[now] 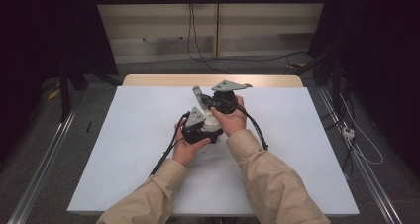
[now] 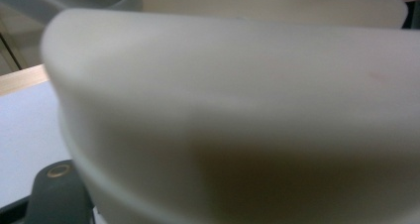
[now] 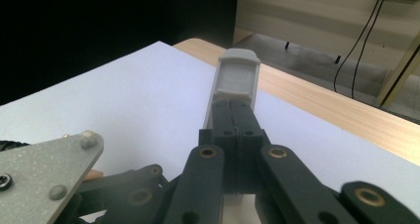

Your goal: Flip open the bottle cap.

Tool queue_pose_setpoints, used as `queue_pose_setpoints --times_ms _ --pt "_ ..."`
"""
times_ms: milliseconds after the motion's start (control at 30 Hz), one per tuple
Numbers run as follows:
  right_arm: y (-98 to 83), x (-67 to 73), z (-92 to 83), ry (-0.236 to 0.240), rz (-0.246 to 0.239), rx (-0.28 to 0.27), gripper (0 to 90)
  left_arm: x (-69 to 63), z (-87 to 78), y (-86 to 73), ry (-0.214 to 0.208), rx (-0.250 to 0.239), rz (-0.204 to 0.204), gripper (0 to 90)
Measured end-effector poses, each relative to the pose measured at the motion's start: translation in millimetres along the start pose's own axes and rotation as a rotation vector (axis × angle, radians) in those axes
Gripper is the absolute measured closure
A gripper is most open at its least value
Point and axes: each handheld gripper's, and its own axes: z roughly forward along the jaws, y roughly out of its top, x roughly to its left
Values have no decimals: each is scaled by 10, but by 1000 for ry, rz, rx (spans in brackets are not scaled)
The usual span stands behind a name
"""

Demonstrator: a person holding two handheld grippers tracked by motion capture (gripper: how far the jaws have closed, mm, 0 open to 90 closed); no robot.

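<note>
1. Your right gripper (image 3: 236, 92): jaws pressed flat together, pale tips meeting, nothing between them. In the high view it (image 1: 198, 92) sits over the middle of the white table (image 1: 124, 149), toward the far edge.
2. It points up and away from you, long axis slanting toward the table's far side; in the right gripper view the tips rise above the wooden far edge (image 3: 317, 105).
3. Your left gripper (image 1: 200, 127): held low, just in front of the right one, bodies close together or touching; I cannot tell which. Its grey plate (image 1: 194, 116) faces upward.
4. Left jaws: closed down as far as they go. A cream, rounded object (image 2: 237, 115) sits right against the left gripper's camera, blurred; I cannot tell if the jaws grip it.
5. Both of your hands (image 1: 233, 117) meet at table centre, cables (image 1: 166, 154) trailing back toward you.
</note>
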Motion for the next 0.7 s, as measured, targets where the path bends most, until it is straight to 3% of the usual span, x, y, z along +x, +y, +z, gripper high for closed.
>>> queue_pose_setpoints --times_ms 167,467,600,700 --pt "3 12 13 -1 -6 29 900 -10 0 -3 8 -4 -7 186" --pt "-5 4 7 8 -15 31 896 0 1 1 -2 -3 -4 184" --pt "-9 25 -14 13 -27 15 823 9 -4 -2 -14 -12 -19 171" --pt "-20 25 -51 12 -36 7 762 12 -19 0 -4 13 -14 100"
